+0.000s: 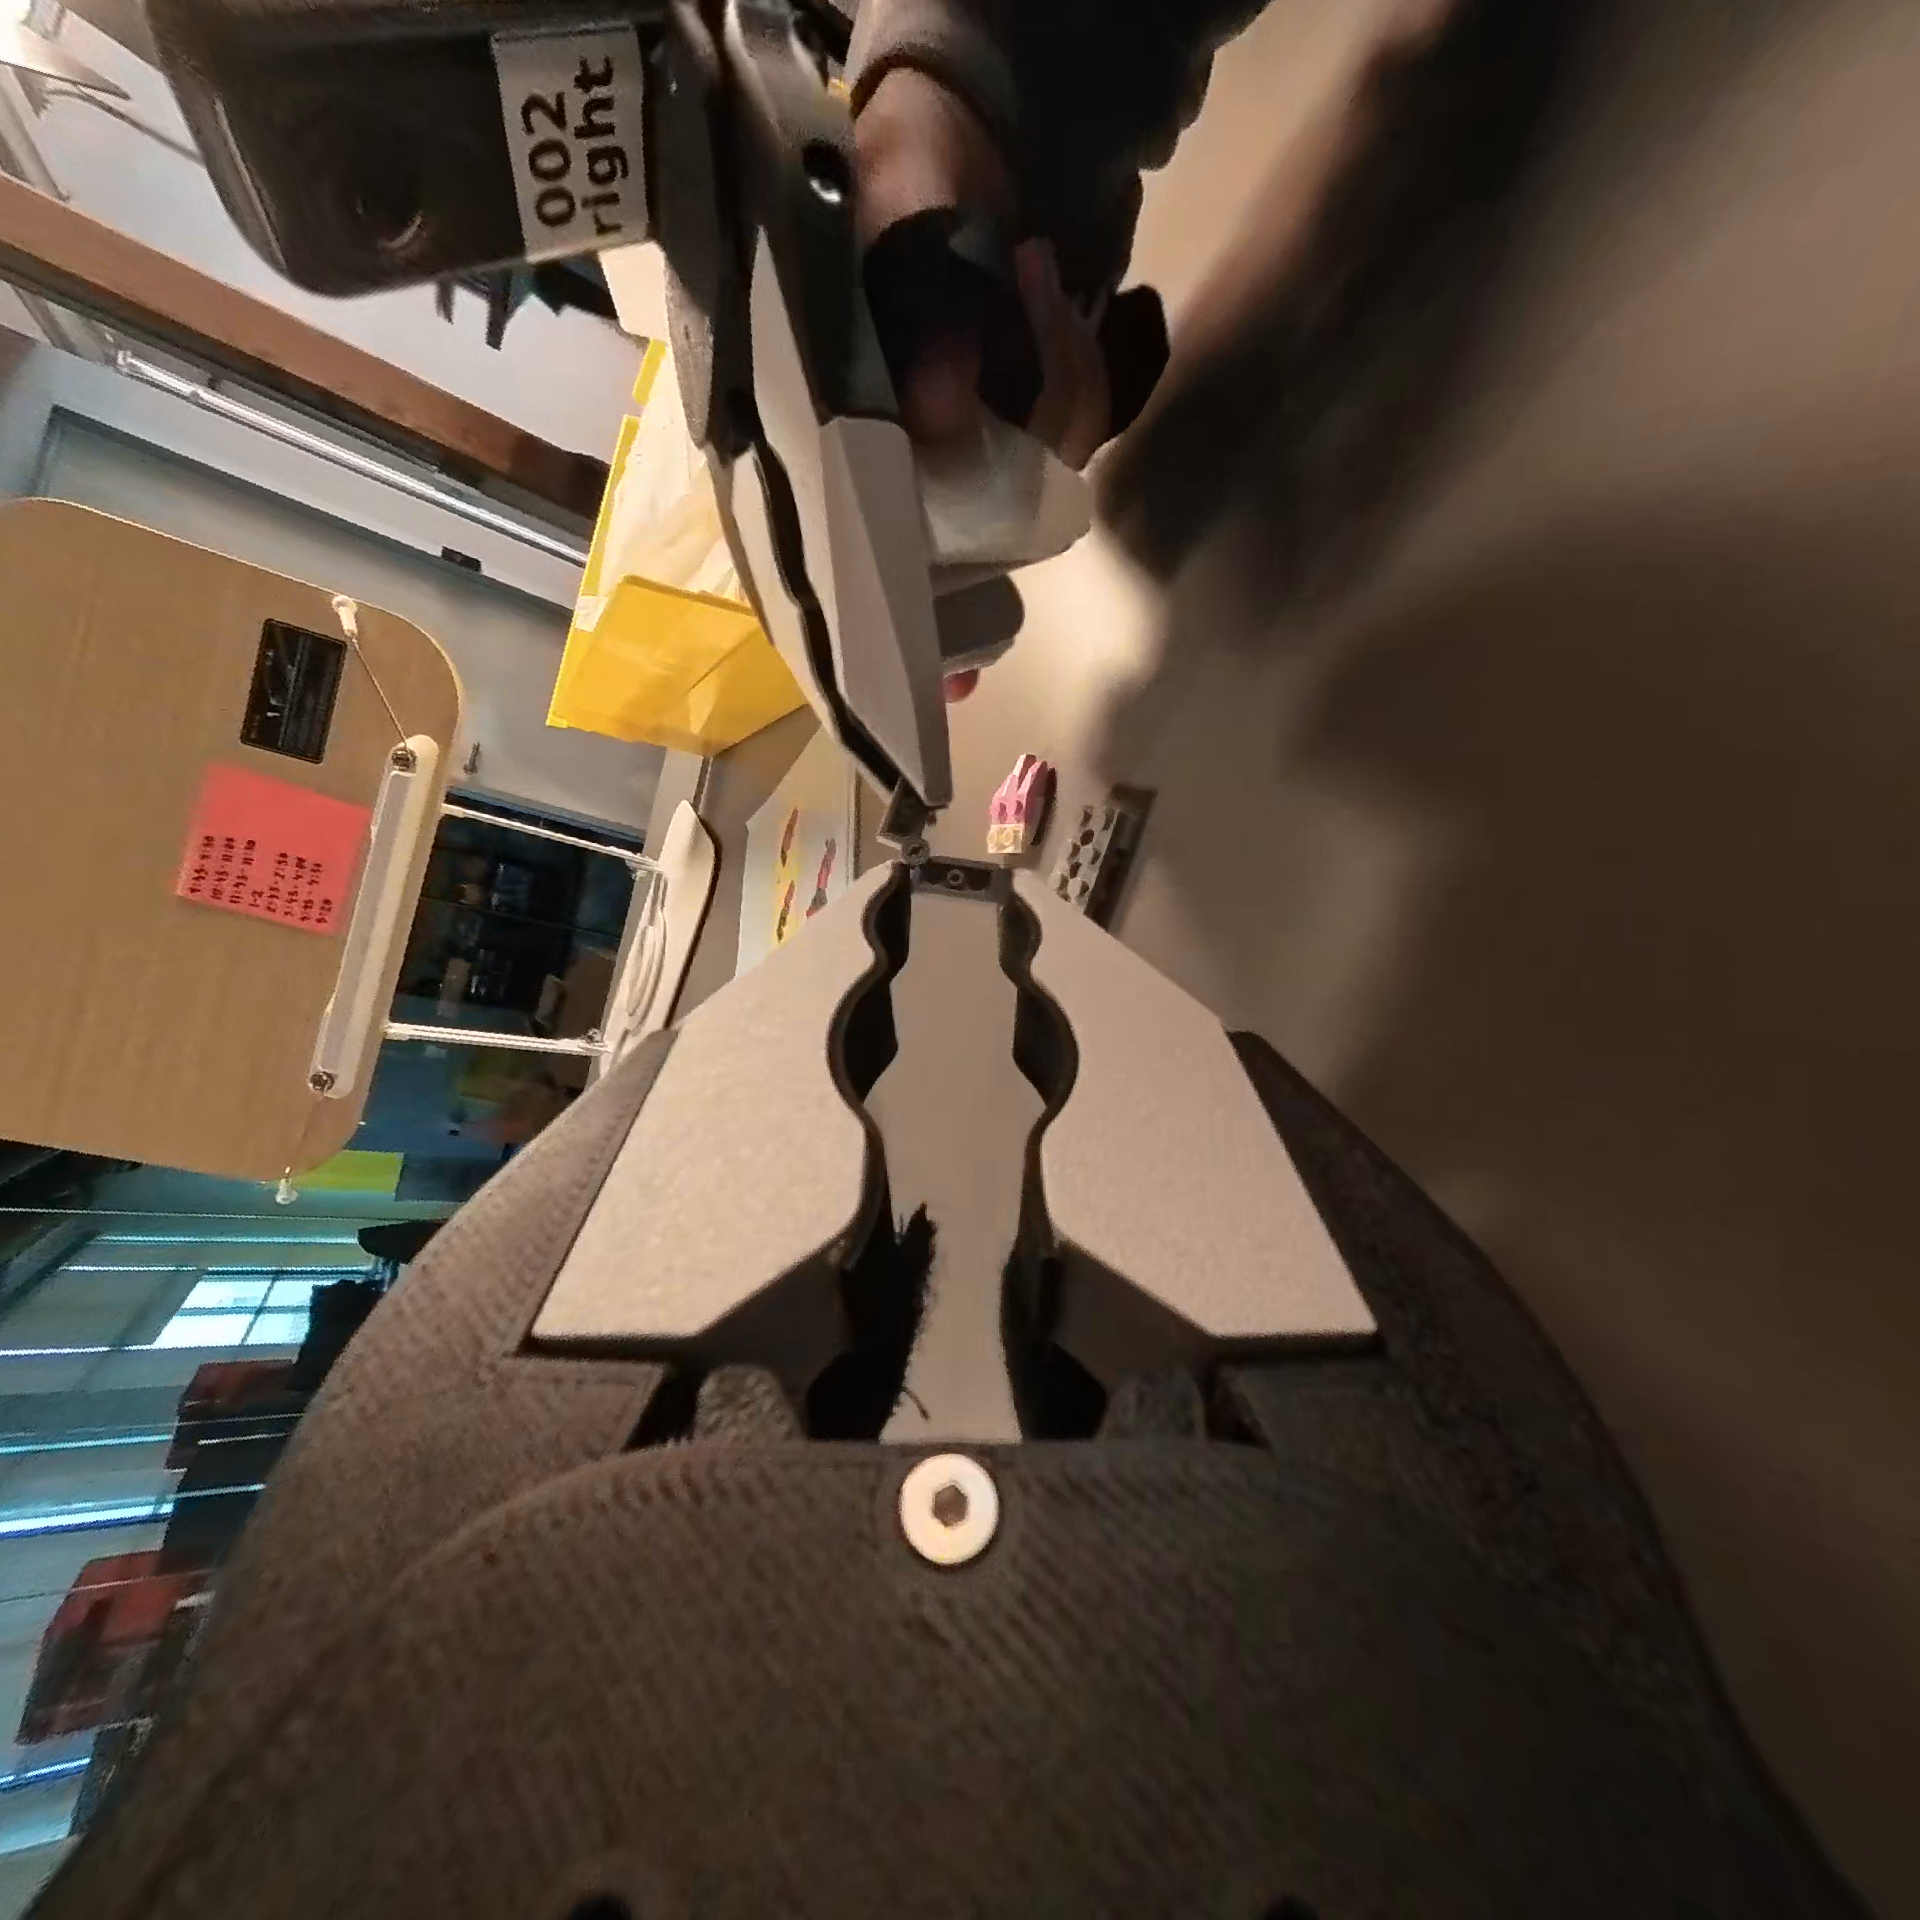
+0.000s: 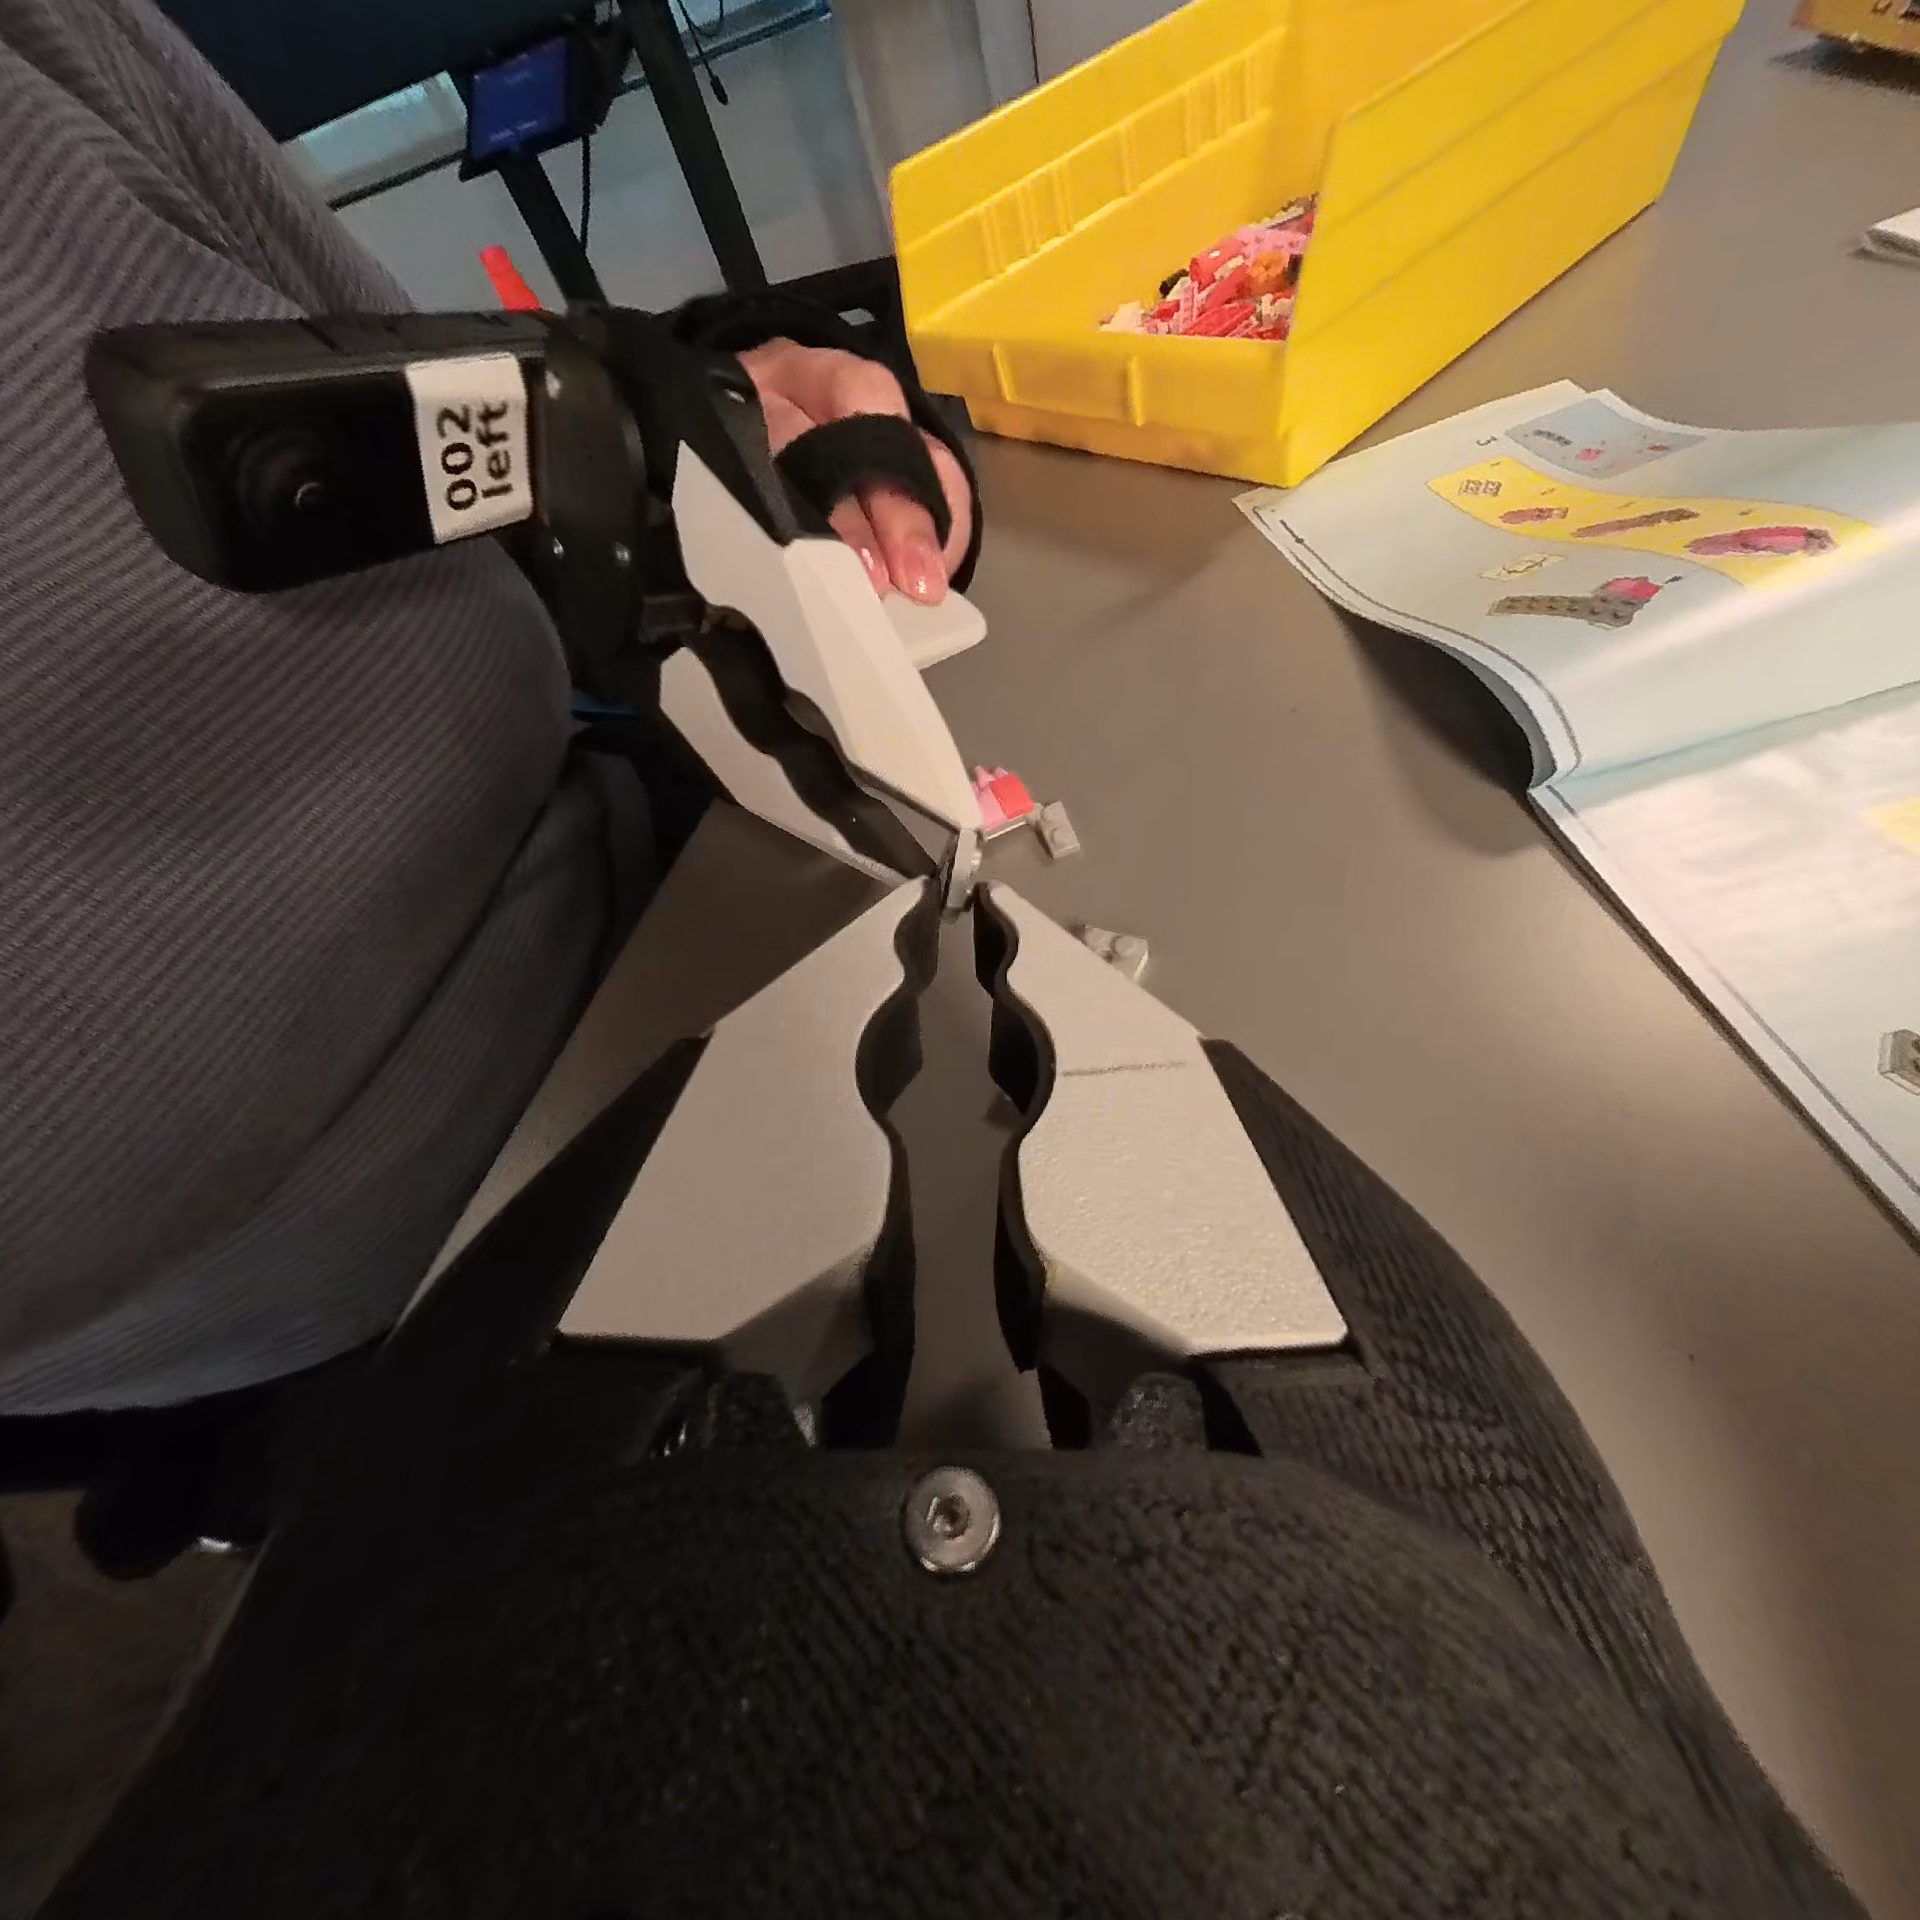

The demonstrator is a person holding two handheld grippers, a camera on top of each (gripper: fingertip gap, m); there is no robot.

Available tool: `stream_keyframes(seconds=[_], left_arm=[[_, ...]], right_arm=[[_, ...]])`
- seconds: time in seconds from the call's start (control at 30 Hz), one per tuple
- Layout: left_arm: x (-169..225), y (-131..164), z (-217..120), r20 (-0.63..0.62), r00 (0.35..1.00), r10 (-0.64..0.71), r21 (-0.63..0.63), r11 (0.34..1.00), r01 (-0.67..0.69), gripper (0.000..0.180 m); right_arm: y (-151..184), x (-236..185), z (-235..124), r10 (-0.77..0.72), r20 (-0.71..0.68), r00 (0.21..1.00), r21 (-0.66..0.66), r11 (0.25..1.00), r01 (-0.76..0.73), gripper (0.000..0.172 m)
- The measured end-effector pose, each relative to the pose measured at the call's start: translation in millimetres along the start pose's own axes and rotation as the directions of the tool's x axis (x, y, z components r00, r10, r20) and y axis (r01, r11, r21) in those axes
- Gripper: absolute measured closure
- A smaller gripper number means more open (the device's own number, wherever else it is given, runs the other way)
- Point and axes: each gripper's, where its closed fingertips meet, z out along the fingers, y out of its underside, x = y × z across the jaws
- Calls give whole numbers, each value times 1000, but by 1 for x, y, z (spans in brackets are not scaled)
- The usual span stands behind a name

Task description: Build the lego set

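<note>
Left gripper (image 1: 954, 878), frame centre: jaws clenched across a small grey plate (image 1: 956, 879). Right gripper (image 2: 958, 902), frame centre: jaws pinching a second grey plate (image 2: 951, 894) edge-on, meeting the first above the table (image 2: 1299, 831). Pink-red brick stack (image 2: 1003, 800) just beyond; yellow bin (image 2: 1299, 343) upper right.

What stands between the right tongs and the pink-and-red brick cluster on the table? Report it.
The left tongs, shut on a small grey plate, sit directly between, partly covering the cluster. The right tongs themselves pinch a thin grey piece.
</note>
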Motion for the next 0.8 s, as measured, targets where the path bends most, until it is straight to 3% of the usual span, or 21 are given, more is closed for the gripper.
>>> stream_keyframes(seconds=[0.07, 0.13, 0.2, 0.27, 0.37, 0.47, 0.6, 0.7, 0.8], left_arm=[[-4, -3, 0, 21, 997, -68, 29, 997, 68, 165], [-5, -6, -1, -28, 966, -256, 60, 964, 257, 152], [-8, -12, -2, -123, 885, -449, 104, 881, 461, 142], [-17, -23, -8, -212, 787, -579, 183, 768, 614, 145], [-27, -33, -13, -312, 676, -668, 238, 634, 736, 150], [-32, -38, -13, -345, 638, -688, 266, 580, 769, 154], [-39, -39, -13, -320, 649, -691, 310, 570, 761, 175], [-44, -35, -13, -285, 677, -678, 322, 598, 734, 177], [-57, -6, -6, -108, 760, -641, 237, 726, 646, 177]], right_arm=[[-5, 0, -2, -37, -13, 999, 28, 999, 37, 169], [-15, -1, -7, -89, -31, 996, 84, 992, 91, 169], [-27, -4, -13, -125, -37, 991, 153, 980, 129, 169], [-38, -9, -18, -142, -25, 990, 219, 965, 144, 169], [-46, -14, -24, -153, -3, 988, 280, 949, 148, 169], [-49, -18, -26, -156, 16, 988, 302, 942, 144, 170], [-48, -19, -24, -154, 28, 988, 300, 944, 138, 169], [-48, -12, -23, -148, -17, 989, 296, 944, 146, 168], [-47, 10, -28, -133, -154, 979, 279, 945, 173, 158]])
